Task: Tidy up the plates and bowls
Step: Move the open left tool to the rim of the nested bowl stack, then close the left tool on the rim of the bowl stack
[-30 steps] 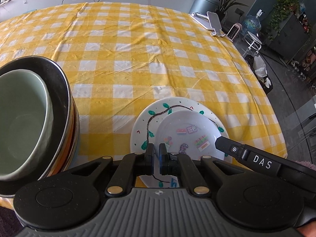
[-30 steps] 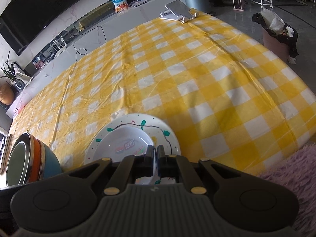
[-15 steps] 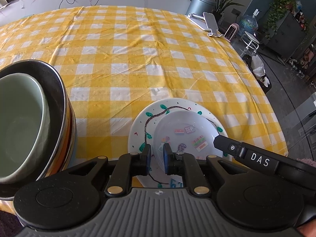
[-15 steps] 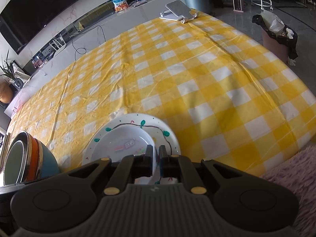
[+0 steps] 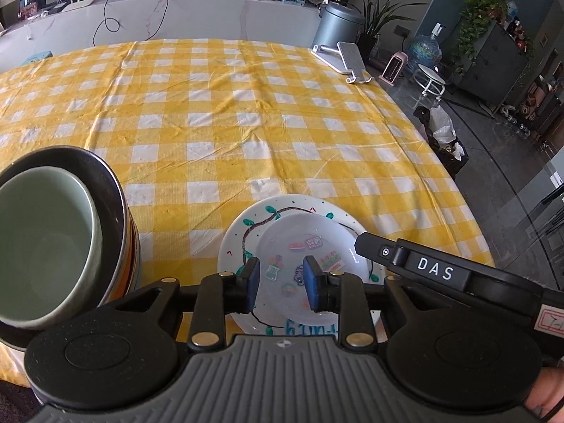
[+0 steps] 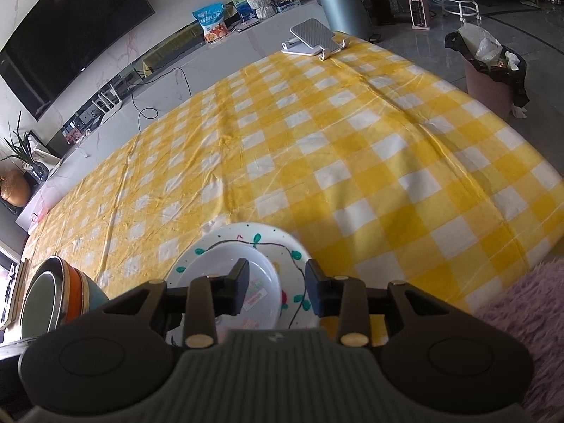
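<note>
The left tongs are opening with nothing pressed between the pads, above a small white plate lying on a larger painted plate, beside a stack of bowls on the yellow checked counter, while the right tongs reach in

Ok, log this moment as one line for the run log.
small plate on big plate | left gripper opening, empty | right gripper opening, empty | bowl stack beside
</note>
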